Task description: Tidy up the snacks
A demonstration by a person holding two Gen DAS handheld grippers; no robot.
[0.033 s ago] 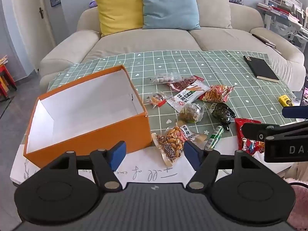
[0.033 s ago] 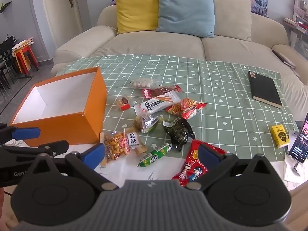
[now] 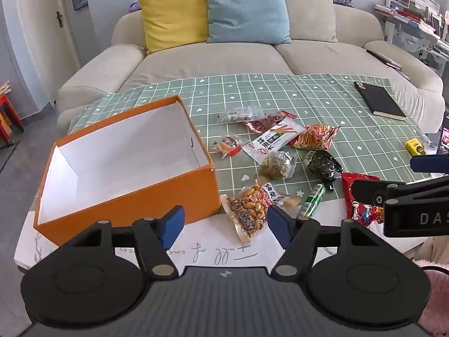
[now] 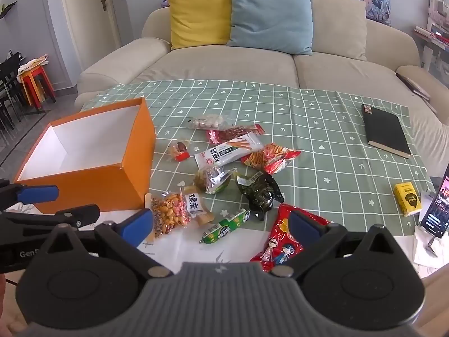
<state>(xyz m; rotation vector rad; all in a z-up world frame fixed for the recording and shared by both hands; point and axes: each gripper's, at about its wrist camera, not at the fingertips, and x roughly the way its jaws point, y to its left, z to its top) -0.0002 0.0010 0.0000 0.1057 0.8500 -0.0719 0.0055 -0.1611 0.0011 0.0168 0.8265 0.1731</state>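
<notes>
An open, empty orange box [image 3: 126,193] [image 4: 92,179] stands at the table's left. Several snack packets lie to its right: a peanut packet [image 3: 249,205] [image 4: 171,213], a green sausage stick [image 3: 311,200] [image 4: 226,226], a red cartoon bag [image 3: 362,199] [image 4: 283,244], a dark packet [image 3: 324,164] [image 4: 259,191], a white packet [image 3: 273,141] [image 4: 228,151]. My left gripper [image 3: 226,226] is open and empty, just before the peanut packet. My right gripper [image 4: 221,226] is open and empty, low over the sausage stick and red bag.
A black notebook [image 3: 378,102] [image 4: 385,130] lies far right on the green checked cloth [image 4: 322,154]. A yellow carton [image 4: 407,202] and a lit phone [image 4: 436,210] stand at the right edge. A beige sofa [image 4: 252,64] with cushions is behind the table.
</notes>
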